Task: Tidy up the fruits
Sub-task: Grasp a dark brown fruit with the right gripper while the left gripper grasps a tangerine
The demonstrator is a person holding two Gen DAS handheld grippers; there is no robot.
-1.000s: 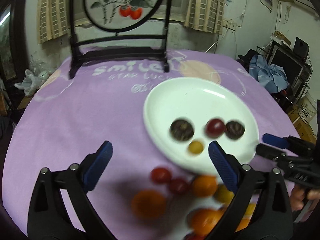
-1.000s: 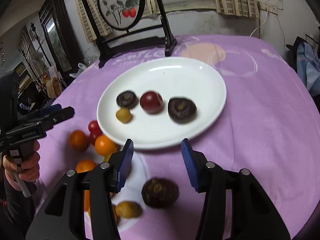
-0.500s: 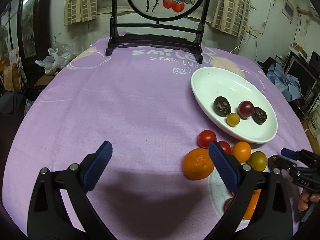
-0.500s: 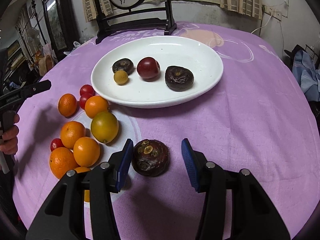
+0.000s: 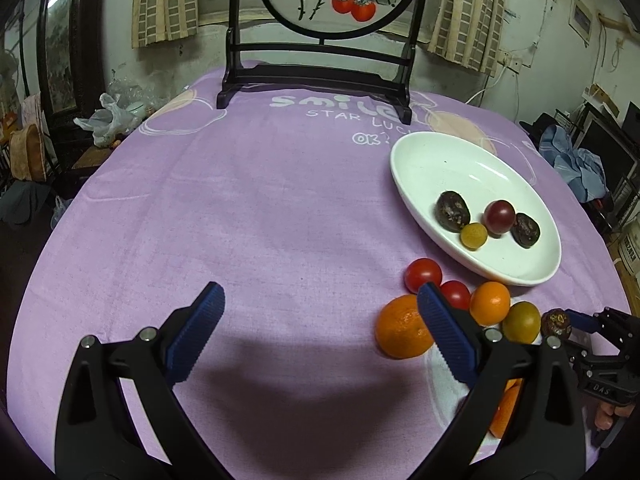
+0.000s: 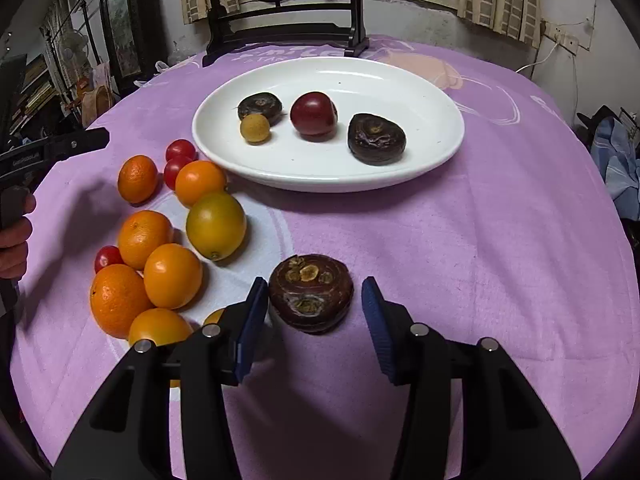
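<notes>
A dark brown water chestnut [image 6: 310,300] lies on the purple cloth between the fingers of my right gripper [image 6: 315,286]. The jaws are open: the left pad is close beside it and the right pad stands apart. The white plate [image 6: 328,76] beyond holds two more chestnuts, a dark red fruit [image 6: 314,114] and a small yellow one [image 6: 255,129]. Oranges [image 6: 172,276], a yellow-green citrus [image 6: 216,224] and cherry tomatoes [image 6: 181,150] are grouped to the left. My left gripper [image 5: 320,294] hangs open over bare cloth, left of an orange [image 5: 402,326].
A black wooden stand with a round painted screen [image 5: 316,80] stands at the table's far side. In the right wrist view, a hand [image 6: 14,232] holds the left gripper at the left edge. Clothes and clutter lie beyond the table's right edge [image 5: 580,168].
My right gripper has come down and forward, so the chestnut now sits between its fingers. The left gripper swung left away from the plate, then stayed still.
</notes>
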